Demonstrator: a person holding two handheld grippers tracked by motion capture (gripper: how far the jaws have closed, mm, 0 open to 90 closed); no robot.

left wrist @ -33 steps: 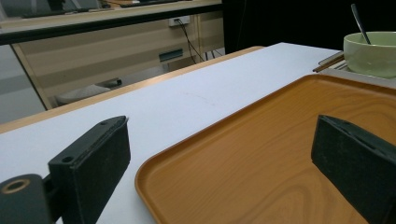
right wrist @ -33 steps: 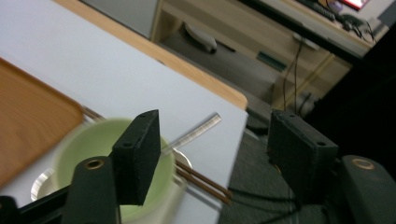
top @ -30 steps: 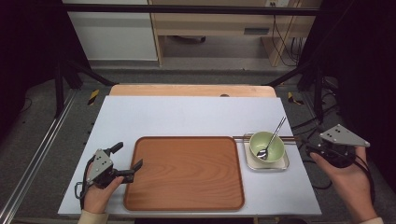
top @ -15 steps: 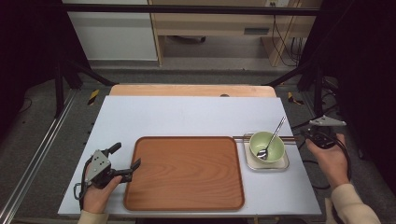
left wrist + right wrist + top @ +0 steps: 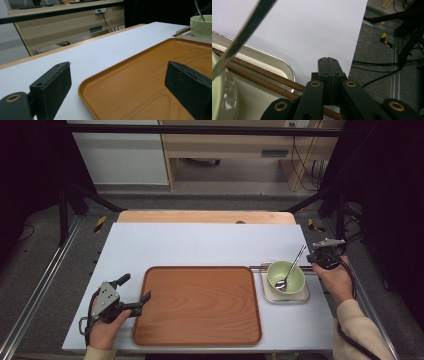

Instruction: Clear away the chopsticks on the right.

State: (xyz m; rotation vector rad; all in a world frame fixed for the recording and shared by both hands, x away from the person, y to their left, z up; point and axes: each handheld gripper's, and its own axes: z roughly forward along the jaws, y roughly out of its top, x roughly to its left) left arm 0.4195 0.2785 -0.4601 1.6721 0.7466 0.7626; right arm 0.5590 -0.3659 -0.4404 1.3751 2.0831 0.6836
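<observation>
Right gripper view: right gripper [image 5: 328, 62] closed, empty, above chopsticks [image 5: 262, 72] near surface's right edge. Risk: knocking spoon [image 5: 242, 37], tipping bowl [image 5: 285, 276]. Left gripper [image 5: 142, 301] wide at tray [image 5: 200, 305].

Lab or recording workspace, not a home. White worktop [image 5: 200, 245] sits inside a black metal frame [image 5: 210, 129] with angled struts. Grey carpet floor [image 5: 40, 270], yellow-black hazard tape [image 5: 100, 223] on it. Loose cables [image 5: 302, 165] hang at the back by a plain wooden bench [image 5: 225, 145]; a wall socket [image 5: 99, 11] sits on it. Metal rail [image 5: 30, 315] runs along the floor beside the worktop. Dark surroundings on both sides.
</observation>
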